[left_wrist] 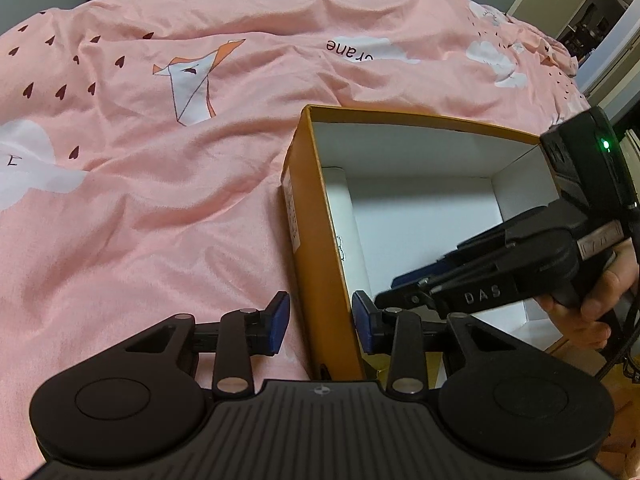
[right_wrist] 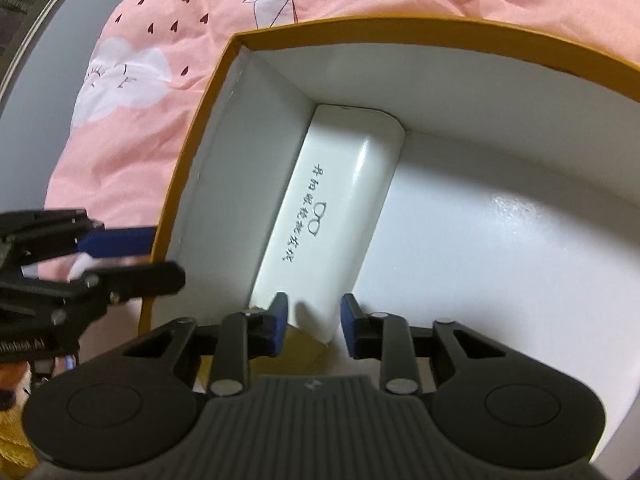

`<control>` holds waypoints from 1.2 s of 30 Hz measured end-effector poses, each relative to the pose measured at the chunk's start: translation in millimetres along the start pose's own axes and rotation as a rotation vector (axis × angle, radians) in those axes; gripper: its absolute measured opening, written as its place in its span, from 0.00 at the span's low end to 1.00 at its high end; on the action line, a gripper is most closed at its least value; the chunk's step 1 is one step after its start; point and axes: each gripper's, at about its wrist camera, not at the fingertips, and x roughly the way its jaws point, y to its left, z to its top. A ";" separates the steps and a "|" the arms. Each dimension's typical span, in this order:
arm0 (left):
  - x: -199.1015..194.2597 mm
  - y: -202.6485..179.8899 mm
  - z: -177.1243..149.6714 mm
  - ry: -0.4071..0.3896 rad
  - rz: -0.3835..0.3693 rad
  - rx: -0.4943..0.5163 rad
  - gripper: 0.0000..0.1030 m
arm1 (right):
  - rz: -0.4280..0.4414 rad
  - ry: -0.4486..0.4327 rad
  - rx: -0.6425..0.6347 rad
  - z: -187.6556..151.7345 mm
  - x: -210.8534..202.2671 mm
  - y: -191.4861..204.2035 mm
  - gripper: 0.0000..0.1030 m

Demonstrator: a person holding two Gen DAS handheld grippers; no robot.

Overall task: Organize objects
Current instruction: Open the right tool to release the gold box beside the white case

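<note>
- My landmark is the orange cardboard box with a white interior, sitting open on the pink printed bedspread.
- Inside the box, a glossy white rectangular case lies along its left wall, one end against the far corner.
- The case carries a small spectacles outline beside a line of dark characters I cannot read.
- My left gripper is spread, its blue pads straddling the box's left wall, one outside and one inside; whether they touch it I cannot tell.
- My right gripper reaches into the box, its blue pads spread either side of the case's near end, not pinching it.
- "DAS" is moulded on the right gripper's arm.
- On the bedspread beyond the box I read "rane", upside down, beside an origami crane print.
</note>
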 end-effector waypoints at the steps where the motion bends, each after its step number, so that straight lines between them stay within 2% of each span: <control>1: -0.4 -0.5 -0.2 -0.001 -0.001 0.001 0.41 | -0.008 0.013 -0.007 -1.2 0.6 -0.7 0.29; 6: -1.7 -3.4 -1.1 -0.001 -0.005 0.009 0.41 | 0.028 0.063 0.011 -9.5 7.1 -11.4 0.30; 10: -1.3 -3.6 -0.9 0.000 -0.003 0.010 0.41 | 0.036 0.166 0.026 -3.0 24.8 -8.1 0.29; 12: -2.0 -3.1 -1.3 -0.002 -0.005 0.006 0.41 | 0.046 0.180 0.055 0.5 31.8 -10.8 0.29; 19: -3.1 2.4 -4.1 -0.009 -0.016 -0.011 0.41 | 0.017 0.133 0.024 -6.1 17.4 -7.4 0.30; 24: -7.9 -1.1 -8.8 -0.021 -0.026 -0.010 0.41 | -0.110 0.087 -0.014 -20.9 -0.4 -9.0 0.24; 28: -17.7 -8.8 -11.1 -0.040 -0.017 0.017 0.41 | -0.157 0.125 -0.042 -37.1 -0.7 -3.5 0.18; 31: -28.0 -14.5 -11.7 -0.050 -0.009 0.043 0.41 | -0.141 0.133 -0.059 -47.6 2.1 3.1 0.17; 36: -46.3 -18.3 -15.1 -0.076 0.011 0.063 0.41 | -0.060 0.101 -0.043 -51.6 4.5 14.6 0.13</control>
